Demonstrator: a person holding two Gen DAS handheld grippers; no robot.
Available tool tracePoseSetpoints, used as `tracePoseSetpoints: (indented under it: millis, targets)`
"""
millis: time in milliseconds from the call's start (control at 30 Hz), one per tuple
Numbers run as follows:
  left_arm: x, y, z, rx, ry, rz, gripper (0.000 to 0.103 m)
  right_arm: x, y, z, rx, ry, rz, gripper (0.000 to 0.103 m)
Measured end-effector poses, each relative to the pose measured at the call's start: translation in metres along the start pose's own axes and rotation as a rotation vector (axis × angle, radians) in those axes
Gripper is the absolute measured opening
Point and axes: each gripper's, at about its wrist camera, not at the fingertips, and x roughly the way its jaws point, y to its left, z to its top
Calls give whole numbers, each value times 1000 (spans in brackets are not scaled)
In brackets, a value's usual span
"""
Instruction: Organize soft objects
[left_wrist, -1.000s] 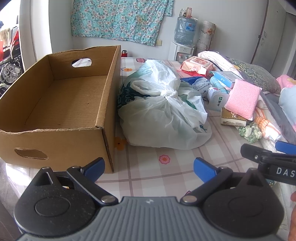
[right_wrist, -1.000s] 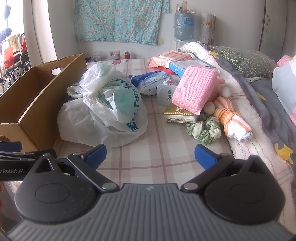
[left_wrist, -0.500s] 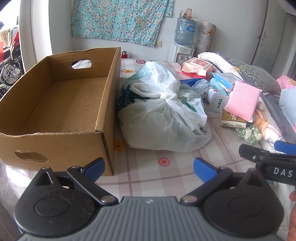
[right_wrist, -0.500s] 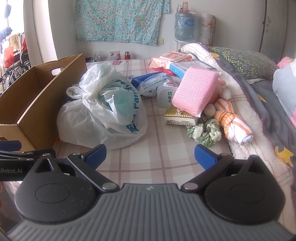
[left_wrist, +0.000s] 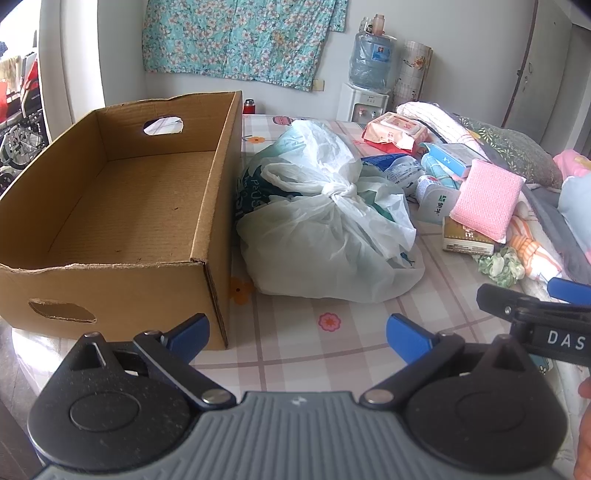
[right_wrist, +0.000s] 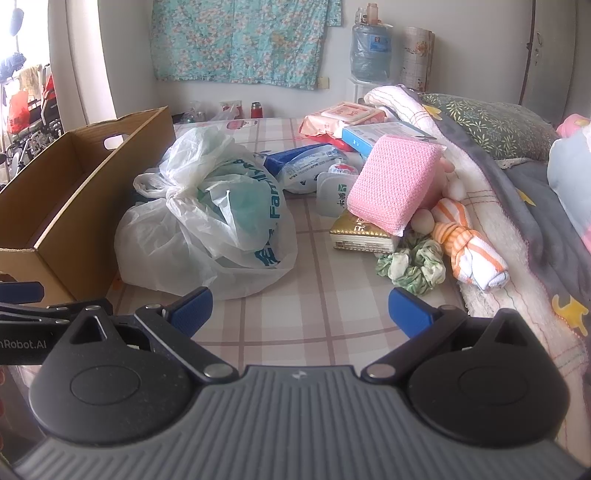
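An empty open cardboard box (left_wrist: 118, 206) stands at the left of the checked table (left_wrist: 332, 343); it also shows in the right wrist view (right_wrist: 85, 184). A knotted white plastic bag (left_wrist: 325, 229) (right_wrist: 218, 221) lies beside it. Right of the bag are a pink sponge pad (left_wrist: 487, 199) (right_wrist: 395, 184), a green scrunchie (left_wrist: 500, 264) (right_wrist: 412, 264) and an orange striped rolled cloth (right_wrist: 469, 247). My left gripper (left_wrist: 297, 332) is open and empty, short of the bag. My right gripper (right_wrist: 299, 310) is open and empty, near the table's front.
Wet wipe packs (right_wrist: 343, 114), a blue box (right_wrist: 384, 133), a blue pouch (right_wrist: 306, 166), a white tub (right_wrist: 334, 194) and a gold box (right_wrist: 360, 236) crowd the far right. A towel and blankets (right_wrist: 498, 184) lie on the right. A water dispenser (left_wrist: 369, 74) stands behind.
Both grippers have drawn back and risen slightly; the objects look a little farther off. Nothing on the table has moved and both stay open.
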Motion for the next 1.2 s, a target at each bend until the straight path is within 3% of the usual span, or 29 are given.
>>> tracePoseSetpoints:
  millis: [1200]
  targets:
    - [5,3,-4,-8,19,13,102,4,3,-2,3,8,7,102]
